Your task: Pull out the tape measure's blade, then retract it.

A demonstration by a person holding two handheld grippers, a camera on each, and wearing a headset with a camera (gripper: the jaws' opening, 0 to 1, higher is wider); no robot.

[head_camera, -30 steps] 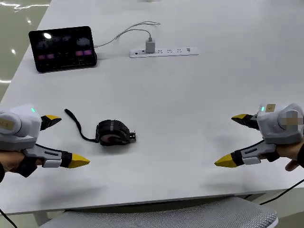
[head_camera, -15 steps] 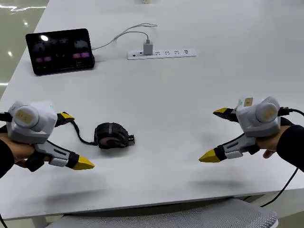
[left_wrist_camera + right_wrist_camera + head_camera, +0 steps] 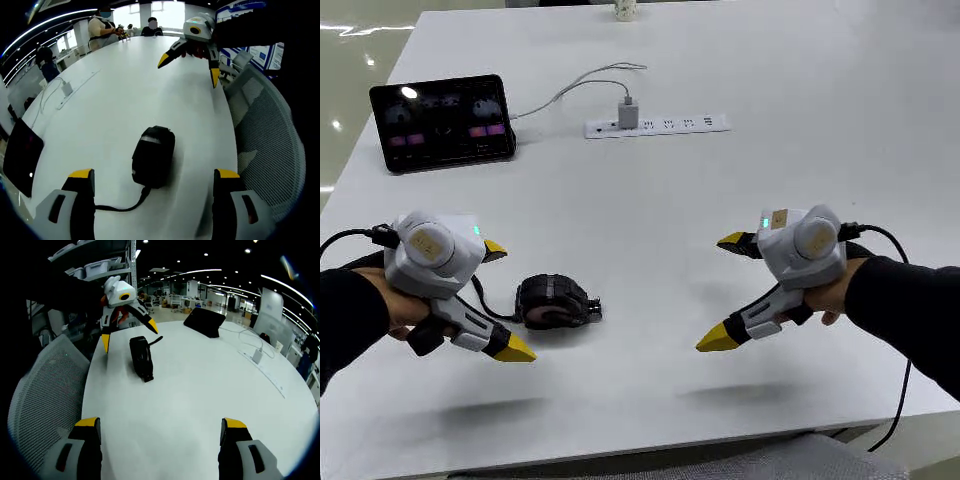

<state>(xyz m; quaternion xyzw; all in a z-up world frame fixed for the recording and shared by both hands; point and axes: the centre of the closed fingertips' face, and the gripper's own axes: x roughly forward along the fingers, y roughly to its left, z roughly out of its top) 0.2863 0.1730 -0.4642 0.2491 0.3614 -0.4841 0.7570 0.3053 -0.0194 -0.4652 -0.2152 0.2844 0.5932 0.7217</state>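
Note:
A black tape measure (image 3: 553, 301) lies on the white table (image 3: 700, 180), its black wrist strap (image 3: 480, 292) trailing left and its blade tip facing right. My left gripper (image 3: 502, 298) is open, its yellow-tipped jaws spread just left of the case; the tape measure (image 3: 153, 155) sits a short way ahead between them. My right gripper (image 3: 724, 291) is open further right, with bare table between it and the tape measure (image 3: 141, 357). Each gripper view shows the other gripper beyond the case: the right gripper (image 3: 188, 57) and the left gripper (image 3: 128, 331).
A dark tablet (image 3: 442, 122) stands at the back left. A white power strip (image 3: 656, 125) with a plugged charger and cable lies behind the middle. A mesh chair (image 3: 47, 390) is at the table's near edge. People sit at the far end (image 3: 107, 27).
Both grippers have moved inward toward the tape measure; the left one has closed in on the case from the left. The tape measure has stayed put.

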